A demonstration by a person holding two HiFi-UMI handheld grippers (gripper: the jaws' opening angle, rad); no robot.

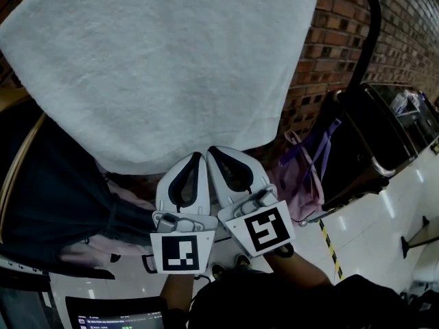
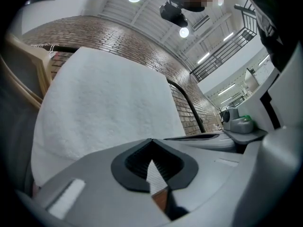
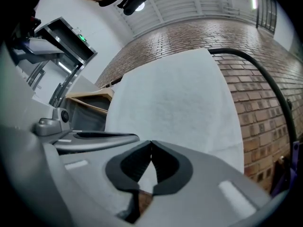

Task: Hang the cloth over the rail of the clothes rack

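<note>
- Brick wall (image 1: 343, 53) at 2 o'clock.
- Pink-purple bag (image 1: 302, 184) hanging at 4 o'clock.
- Dark garment (image 1: 62, 190) at 8 o'clock.
- Glossy white floor (image 1: 370, 232) at 5 o'clock.

A black tubular rail of the clothes rack (image 1: 376, 26) stands before the red brick wall (image 1: 411, 26) and curves downward at its right end. A white terry cloth (image 1: 164, 67) is draped directly over it, hanging broad and flat and hiding the rail's upper stretch. Underneath, the glossy white tiled floor (image 1: 370, 242) bears a yellow-and-black striped tape line (image 1: 330, 247).
</note>
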